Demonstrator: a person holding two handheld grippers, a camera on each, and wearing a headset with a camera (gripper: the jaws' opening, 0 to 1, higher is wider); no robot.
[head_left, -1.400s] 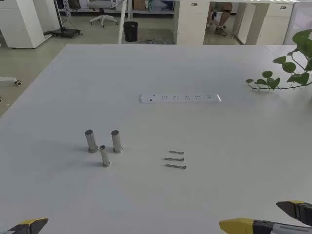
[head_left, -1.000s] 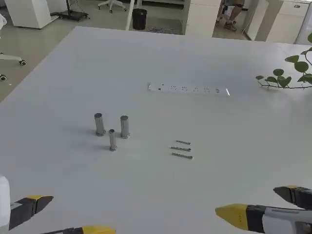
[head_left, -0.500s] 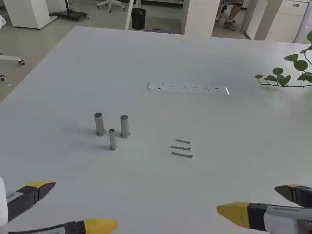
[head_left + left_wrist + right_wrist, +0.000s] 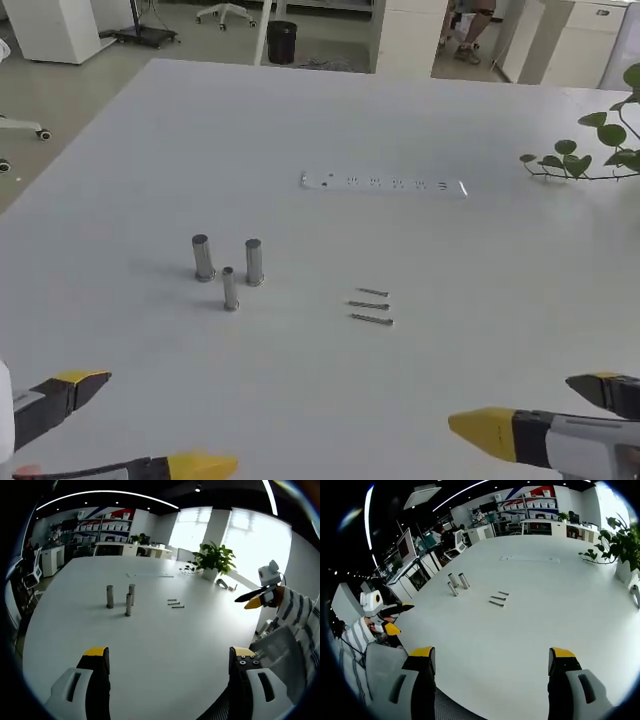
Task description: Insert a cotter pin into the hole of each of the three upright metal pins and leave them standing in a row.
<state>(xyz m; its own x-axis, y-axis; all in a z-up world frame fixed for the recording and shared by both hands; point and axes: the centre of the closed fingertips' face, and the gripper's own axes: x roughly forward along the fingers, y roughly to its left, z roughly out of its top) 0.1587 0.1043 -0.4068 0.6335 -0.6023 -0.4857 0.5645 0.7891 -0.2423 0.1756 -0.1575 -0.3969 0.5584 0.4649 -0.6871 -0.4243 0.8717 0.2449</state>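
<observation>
Pins: three metal pins (image 4: 228, 268) upright (in a triangle).
Cotter pins (image 4: 371, 305): flat, 3 o'clock of them.
Jaws: my left gripper (image 4: 167, 655), right gripper (image 4: 492, 655) wide apart, empty.

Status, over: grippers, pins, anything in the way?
Jaws open and empty on left gripper and right gripper. Three metal pins upright, clustered; cotter pins lying beside them, none inserted. Beyond them a power strip, clear of the work.

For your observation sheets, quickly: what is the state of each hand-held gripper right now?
Left hand-held gripper: open, holding nothing.
Right hand-held gripper: open, holding nothing.
</observation>
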